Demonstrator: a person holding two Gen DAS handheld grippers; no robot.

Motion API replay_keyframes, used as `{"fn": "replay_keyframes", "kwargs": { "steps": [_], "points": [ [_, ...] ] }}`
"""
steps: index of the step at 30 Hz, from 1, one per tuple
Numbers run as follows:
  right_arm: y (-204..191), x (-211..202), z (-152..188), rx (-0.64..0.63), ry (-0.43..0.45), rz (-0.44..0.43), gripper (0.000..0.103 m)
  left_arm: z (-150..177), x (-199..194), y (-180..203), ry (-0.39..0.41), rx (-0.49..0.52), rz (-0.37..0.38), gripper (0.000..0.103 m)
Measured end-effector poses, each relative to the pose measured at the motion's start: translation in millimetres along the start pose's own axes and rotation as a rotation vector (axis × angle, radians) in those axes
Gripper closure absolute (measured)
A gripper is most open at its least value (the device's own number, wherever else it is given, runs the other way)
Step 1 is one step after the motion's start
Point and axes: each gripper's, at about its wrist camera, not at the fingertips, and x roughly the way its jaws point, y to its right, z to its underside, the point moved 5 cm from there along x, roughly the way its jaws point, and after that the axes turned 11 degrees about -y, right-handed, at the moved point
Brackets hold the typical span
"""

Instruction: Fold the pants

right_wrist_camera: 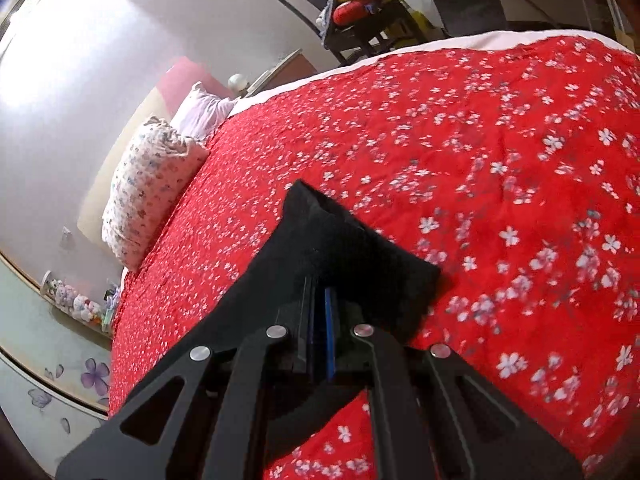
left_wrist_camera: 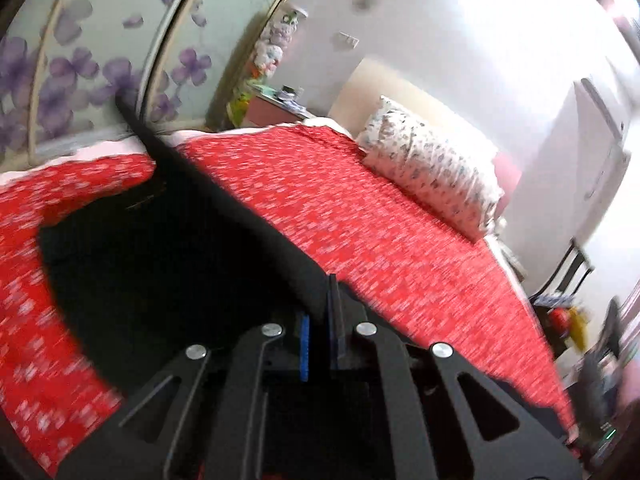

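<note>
Both grippers, left gripper (left_wrist_camera: 320, 332) and right gripper (right_wrist_camera: 318, 328), are clamped on the black pants (left_wrist_camera: 168, 248), lifted above the bed (right_wrist_camera: 500, 140), probably mid-fold; next, lay them down evenly.

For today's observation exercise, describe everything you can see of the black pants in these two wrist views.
The black pants are plain, dark, soft-looking fabric with no visible pattern. Each gripper is closed on part of them: the left gripper pinches an edge, with cloth stretching away in a taut ridge above the red floral bedspread. The right gripper clamps another part, whose corner sticks forward over the bedspread. Seams and pockets cannot be made out.
</note>
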Motion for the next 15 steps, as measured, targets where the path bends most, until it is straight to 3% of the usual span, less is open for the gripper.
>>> {"fn": "replay_keyframes", "kwargs": {
  "steps": [6,9,12,14,15],
  "points": [
    [10,0,1,0.025,-0.011,0.009,0.099,47,22,-35,-0.139,-0.077,-0.053,0.096],
    [15,-3,2,0.042,-0.012,0.011,0.099,56,29,-44,-0.169,-0.112,-0.055,0.095],
    [16,-7,0,0.044,-0.006,-0.004,0.099,55,28,-51,-0.16,-0.155,-0.046,0.085],
    [12,-8,-2,0.027,0.003,-0.003,0.099,54,26,-56,-0.145,-0.177,-0.051,0.074],
    [10,-9,-3,0.014,0.007,-0.005,0.099,52,23,-60,-0.132,-0.19,-0.054,0.063]
  ]
}}
